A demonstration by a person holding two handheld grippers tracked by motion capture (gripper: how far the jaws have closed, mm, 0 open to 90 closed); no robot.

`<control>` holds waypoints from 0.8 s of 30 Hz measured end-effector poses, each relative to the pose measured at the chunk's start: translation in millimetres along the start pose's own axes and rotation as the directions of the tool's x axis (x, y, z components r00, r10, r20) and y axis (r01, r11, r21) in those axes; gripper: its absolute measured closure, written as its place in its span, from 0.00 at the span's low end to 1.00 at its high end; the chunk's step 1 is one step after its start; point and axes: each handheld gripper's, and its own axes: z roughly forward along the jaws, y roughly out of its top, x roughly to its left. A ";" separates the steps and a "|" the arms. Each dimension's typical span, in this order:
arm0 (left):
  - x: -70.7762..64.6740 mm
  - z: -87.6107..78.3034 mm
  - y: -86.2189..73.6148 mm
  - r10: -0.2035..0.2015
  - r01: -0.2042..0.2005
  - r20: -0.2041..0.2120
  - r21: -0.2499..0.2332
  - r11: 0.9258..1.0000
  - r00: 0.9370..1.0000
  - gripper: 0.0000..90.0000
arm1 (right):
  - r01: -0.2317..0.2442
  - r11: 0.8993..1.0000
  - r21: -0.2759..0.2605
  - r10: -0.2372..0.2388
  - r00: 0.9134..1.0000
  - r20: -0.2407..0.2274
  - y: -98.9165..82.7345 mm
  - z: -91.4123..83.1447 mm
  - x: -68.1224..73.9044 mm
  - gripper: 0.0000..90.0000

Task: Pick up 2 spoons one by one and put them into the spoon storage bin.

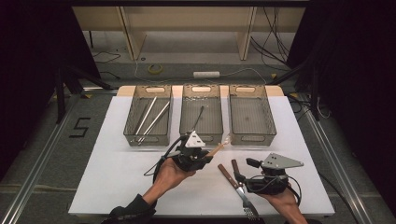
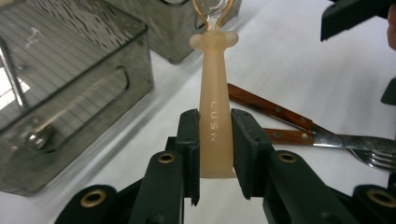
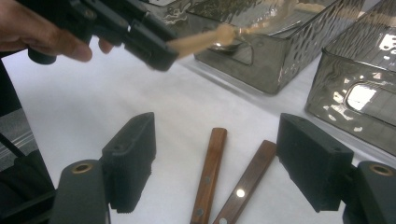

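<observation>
While the left gripper is raised off the white table, its jaws are clamped on the pale beige handle of a small utensil. That handle stands between the pads in the left gripper view, and a thin looped wire or clear head rises from its top end. From the high view the utensil sticks out to the right of the gripper, its tip just in front of the gap between the middle bin and the right bin.

Three smoky transparent bins stand in a row at the far side of the table.
- Left bin: holds two long pale sticks, likely chopsticks, lying at a slant.
- Middle bin: holds one thin dark utensil, its type too small to tell.
- Right bin: nothing distinguishable inside.

The right gripper rests low near the table's front right, its jaws spread wide with nothing between the pads. Two wooden-handled pieces lie on the table just below it: a fork and a second piece, which the left gripper view shows with a serrated blade, a knife. Their handles lie side by side, close together.
</observation>
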 end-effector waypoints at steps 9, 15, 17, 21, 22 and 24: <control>13.2 -11.2 10.8 -0.019 0.018 -0.031 -0.045 0.999 0.999 0.82 | -0.003 1.000 0.001 0.003 1.000 0.002 -0.2 1.0 0.2 0.33; 31.9 -11.5 21.4 -0.063 0.059 -0.064 -0.069 0.996 0.996 0.82 | -0.007 1.000 0.001 0.007 1.000 -0.001 -0.6 0.4 -1.6 0.33; 37.6 -11.0 24.4 -0.081 0.075 -0.070 -0.079 0.994 0.994 0.82 | -0.012 1.000 0.005 0.012 1.000 -0.001 -0.7 0.7 -2.0 0.33; 50.7 -7.4 30.0 -0.120 0.112 -0.086 -0.092 0.989 0.989 0.82 | -0.012 1.000 0.001 0.012 1.000 0.000 -1.0 1.3 -2.7 0.33; 54.1 -6.2 31.2 -0.128 0.120 -0.088 -0.092 0.988 0.988 0.82 | -0.013 1.000 0.003 0.013 1.000 -0.001 -1.0 1.0 -2.8 0.33; 59.6 -3.6 33.9 -0.146 0.137 -0.095 -0.095 0.986 0.985 0.82 | -0.014 1.000 0.000 0.014 1.000 -0.001 -1.2 0.8 -2.9 0.33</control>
